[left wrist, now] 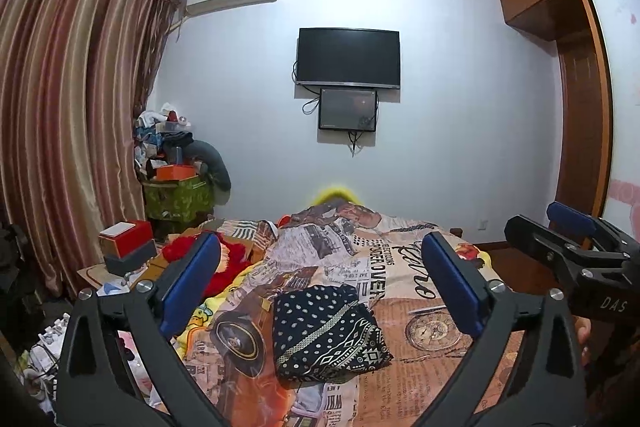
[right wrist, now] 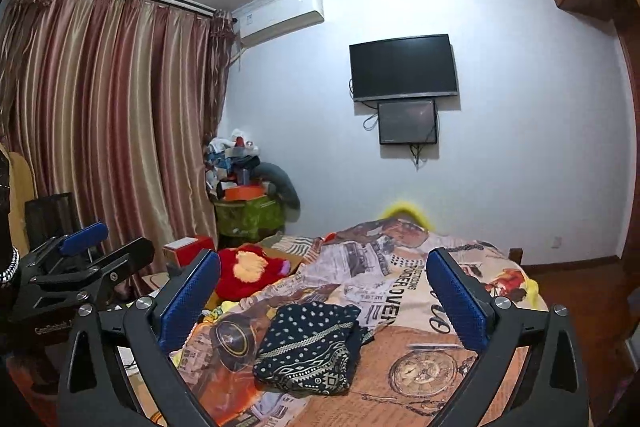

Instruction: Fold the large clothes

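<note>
Already folded, the dark patterned garment (left wrist: 328, 335) lies on the bed (left wrist: 440, 359) ahead of both wide-open, empty grippers: left gripper (left wrist: 320, 287), right gripper (right wrist: 324, 295).

Your left wrist camera looks nearly level down the bed (left wrist: 440, 359) toward the far wall, with the television (left wrist: 348, 57) a little left of centre. Your right wrist camera sits just to its right, facing the same way but angled further left, so the curtain (right wrist: 108, 115) fills more of it. Both views share the folded dark patterned garment (left wrist: 328, 331) close in front and the air conditioner (right wrist: 280, 19).
</note>
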{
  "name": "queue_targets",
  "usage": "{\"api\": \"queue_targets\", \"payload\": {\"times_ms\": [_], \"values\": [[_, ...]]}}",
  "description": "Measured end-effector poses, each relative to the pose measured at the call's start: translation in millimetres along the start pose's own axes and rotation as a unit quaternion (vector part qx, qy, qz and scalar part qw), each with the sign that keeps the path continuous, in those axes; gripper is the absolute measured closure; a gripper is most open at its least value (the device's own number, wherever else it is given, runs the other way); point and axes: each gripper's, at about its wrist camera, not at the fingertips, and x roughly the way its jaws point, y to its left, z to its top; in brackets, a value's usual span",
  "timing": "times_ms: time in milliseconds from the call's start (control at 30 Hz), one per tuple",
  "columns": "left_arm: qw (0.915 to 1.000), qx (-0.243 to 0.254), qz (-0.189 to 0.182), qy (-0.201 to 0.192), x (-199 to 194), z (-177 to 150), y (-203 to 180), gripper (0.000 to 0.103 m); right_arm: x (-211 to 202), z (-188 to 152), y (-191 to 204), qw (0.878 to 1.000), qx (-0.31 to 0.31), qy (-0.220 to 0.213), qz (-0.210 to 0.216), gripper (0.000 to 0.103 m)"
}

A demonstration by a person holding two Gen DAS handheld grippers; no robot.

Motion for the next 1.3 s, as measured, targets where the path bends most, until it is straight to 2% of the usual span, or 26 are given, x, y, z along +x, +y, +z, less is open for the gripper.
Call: {"api": "queue_targets", "payload": {"times_ms": [1300], "values": [[0.9998, -0.005, -0.012, 0.013, 8, -7, -9, 0.002, 5, -9, -4, 1.000, 0.007, 0.015, 0.000, 0.000]]}}
